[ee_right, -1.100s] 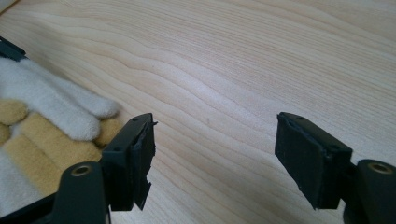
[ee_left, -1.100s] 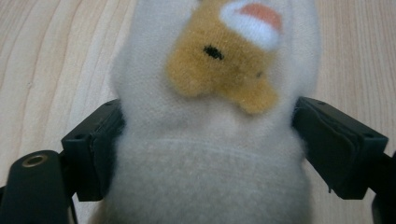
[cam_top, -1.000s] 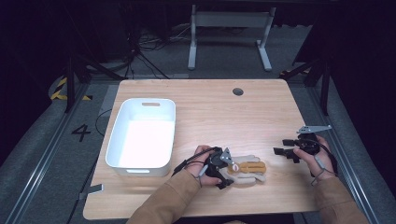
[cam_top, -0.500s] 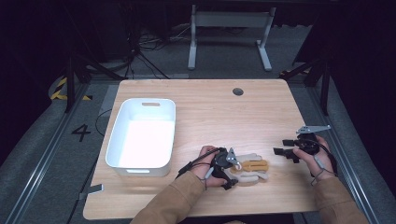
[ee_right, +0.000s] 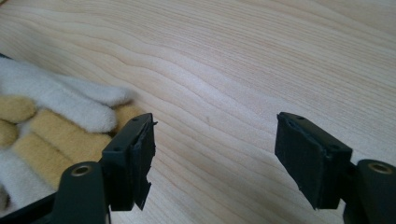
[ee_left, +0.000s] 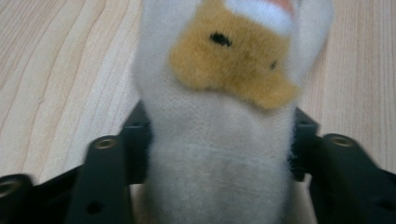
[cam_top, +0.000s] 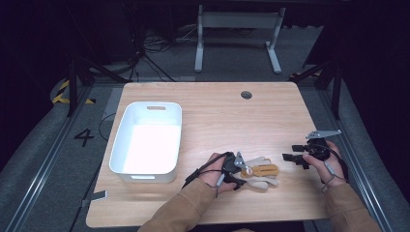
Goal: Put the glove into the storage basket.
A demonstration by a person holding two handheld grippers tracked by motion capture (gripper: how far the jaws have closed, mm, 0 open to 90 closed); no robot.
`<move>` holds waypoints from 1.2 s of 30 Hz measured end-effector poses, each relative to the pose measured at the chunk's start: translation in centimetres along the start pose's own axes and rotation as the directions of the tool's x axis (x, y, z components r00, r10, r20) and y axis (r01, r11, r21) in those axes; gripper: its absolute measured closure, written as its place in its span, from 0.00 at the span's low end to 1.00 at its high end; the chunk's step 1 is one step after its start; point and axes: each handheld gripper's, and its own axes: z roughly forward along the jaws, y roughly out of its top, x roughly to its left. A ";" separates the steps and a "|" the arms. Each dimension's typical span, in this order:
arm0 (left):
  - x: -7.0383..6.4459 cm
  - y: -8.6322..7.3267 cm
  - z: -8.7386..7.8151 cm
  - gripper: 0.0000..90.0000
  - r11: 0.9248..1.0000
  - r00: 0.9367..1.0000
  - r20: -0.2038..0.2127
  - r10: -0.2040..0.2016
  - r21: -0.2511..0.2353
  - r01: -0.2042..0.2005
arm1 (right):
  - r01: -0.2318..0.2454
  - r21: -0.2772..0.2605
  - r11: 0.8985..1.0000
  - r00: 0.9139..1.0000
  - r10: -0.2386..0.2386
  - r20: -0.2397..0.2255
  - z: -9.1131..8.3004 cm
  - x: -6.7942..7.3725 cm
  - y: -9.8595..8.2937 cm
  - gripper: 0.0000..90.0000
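We have left gripper (cam_top: 238,170) pinching cream-and-tan fuzzy plush toy (cam_top: 259,173) near wooden table's (cam_top: 217,111) front edge. Right gripper (cam_top: 293,158) spread, just beside toy. White plastic bin (cam_top: 146,137) left; far half of table open.

In the left gripper view the toy (ee_left: 219,116) is blurred and cut off by the top and bottom edges, and the part of it between the jaws covers the table behind. In the right gripper view the toy (ee_right: 42,126) runs off the left edge, part of it behind the near jaw. From above, the hand (cam_top: 215,171) hides most of the left gripper (cam_top: 237,169) at the toy's left end, so its jaws are too small to read.
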 end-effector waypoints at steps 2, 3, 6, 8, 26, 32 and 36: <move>0.1 0.0 -0.1 0.62 1.000 1.000 -0.019 -0.019 0.001 0.019 | 0.004 -0.002 1.000 1.000 -0.004 0.006 0.0 0.1 0.0 0.34; 0.2 0.0 -0.1 0.67 0.999 0.999 -0.022 -0.033 -0.001 0.033 | 0.006 -0.008 1.000 1.000 -0.006 0.010 -0.1 0.1 0.0 0.34; 0.4 0.0 -0.2 0.73 0.999 0.999 -0.026 -0.035 -0.005 0.035 | 0.005 -0.014 1.000 1.000 -0.005 0.013 -0.1 0.2 0.1 0.34; 0.3 0.0 -0.2 0.76 0.999 0.998 -0.044 -0.039 -0.007 0.039 | 0.007 -0.015 1.000 1.000 -0.006 0.012 -0.1 0.2 0.1 0.34; 0.6 0.2 -0.3 0.83 0.996 0.996 -0.013 -0.088 -0.001 0.088 | 0.002 -0.021 1.000 1.000 -0.001 0.016 -0.2 -0.1 0.0 0.34; 0.6 0.3 -0.8 0.83 0.996 0.996 -0.009 -0.092 -0.001 0.092 | -0.001 -0.022 1.000 1.000 0.001 0.017 -0.2 -0.2 0.0 0.34; 0.7 0.3 -1.2 0.83 0.994 0.994 0.002 -0.105 -0.007 0.105 | -0.005 -0.023 1.000 1.000 0.006 0.017 -0.2 -0.3 0.0 0.35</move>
